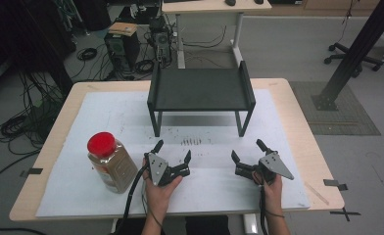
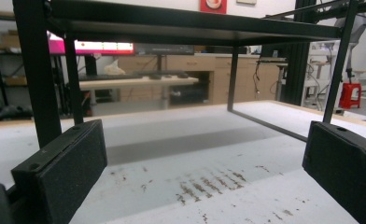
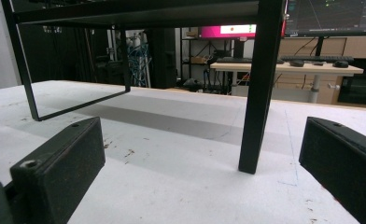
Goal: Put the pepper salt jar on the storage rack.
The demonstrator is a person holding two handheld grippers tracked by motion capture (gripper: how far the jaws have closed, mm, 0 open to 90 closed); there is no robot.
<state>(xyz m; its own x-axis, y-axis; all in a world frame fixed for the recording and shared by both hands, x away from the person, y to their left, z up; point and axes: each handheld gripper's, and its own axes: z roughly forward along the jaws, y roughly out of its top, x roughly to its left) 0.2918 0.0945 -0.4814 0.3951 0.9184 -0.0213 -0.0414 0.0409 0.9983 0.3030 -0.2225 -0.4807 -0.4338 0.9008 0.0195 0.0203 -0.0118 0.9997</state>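
Note:
A clear jar [image 1: 110, 164] with a red lid and brownish contents stands upright at the table's near left. A black shelf rack [image 1: 200, 90] stands at the middle back of the white mat [image 1: 72, 176]. My left gripper [image 1: 173, 151] rests low on the mat just right of the jar, open, nothing between its jaws. My right gripper [image 1: 249, 149] sits to the right of it, also open and empty. In the left gripper view the left gripper [image 2: 204, 172] looks under the rack [image 2: 190, 28]. In the right gripper view the right gripper [image 3: 202, 168] faces a rack leg [image 3: 258, 88].
Brown smudges [image 1: 191, 142] mark the mat in front of the rack. Beyond the table stand a desk [image 1: 209, 7], computer towers [image 1: 121, 46] and floor cables [image 1: 28, 122]. A black post [image 1: 356, 49] rises at the right.

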